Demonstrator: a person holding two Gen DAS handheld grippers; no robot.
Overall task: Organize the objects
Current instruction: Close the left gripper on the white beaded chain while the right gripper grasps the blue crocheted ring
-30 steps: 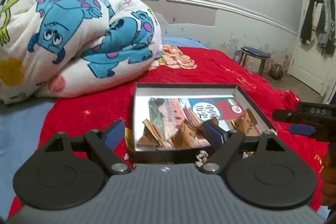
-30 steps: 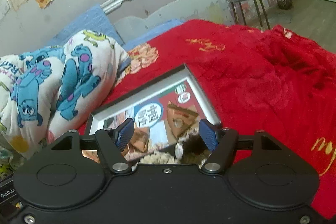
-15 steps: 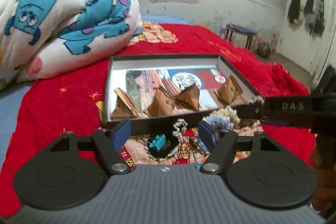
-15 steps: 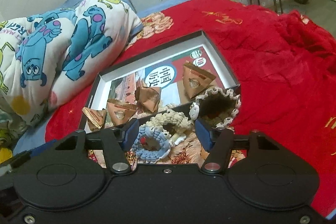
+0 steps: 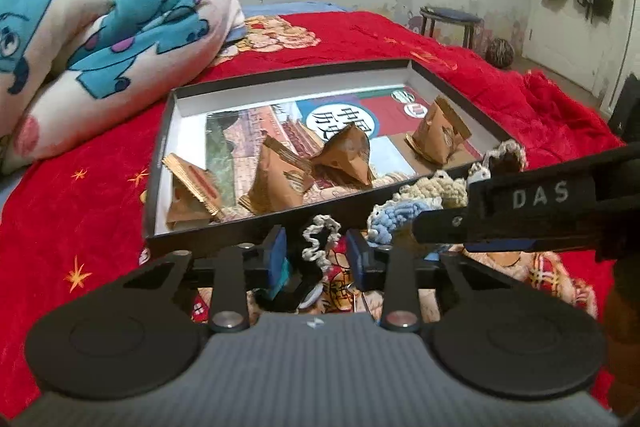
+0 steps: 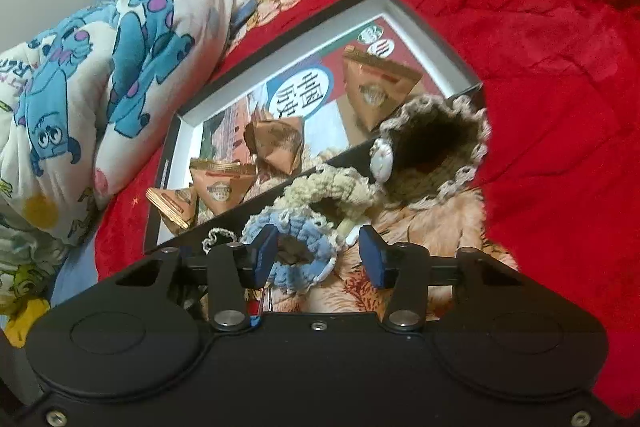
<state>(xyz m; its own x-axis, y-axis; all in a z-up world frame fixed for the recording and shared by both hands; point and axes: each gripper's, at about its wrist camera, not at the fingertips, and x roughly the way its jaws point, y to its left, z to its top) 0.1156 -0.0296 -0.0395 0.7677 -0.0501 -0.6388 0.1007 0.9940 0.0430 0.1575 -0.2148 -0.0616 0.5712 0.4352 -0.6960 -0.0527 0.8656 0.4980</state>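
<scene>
Both grippers down by the box's front edge

Left gripper half-open around a white crocheted loop, not pinching; right gripper wide open over the blue scrunchie.

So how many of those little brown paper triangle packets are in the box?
4, all inside the box: one in the near-left corner, two in the middle, one at the right end. Others could be hidden behind the near wall.
</scene>
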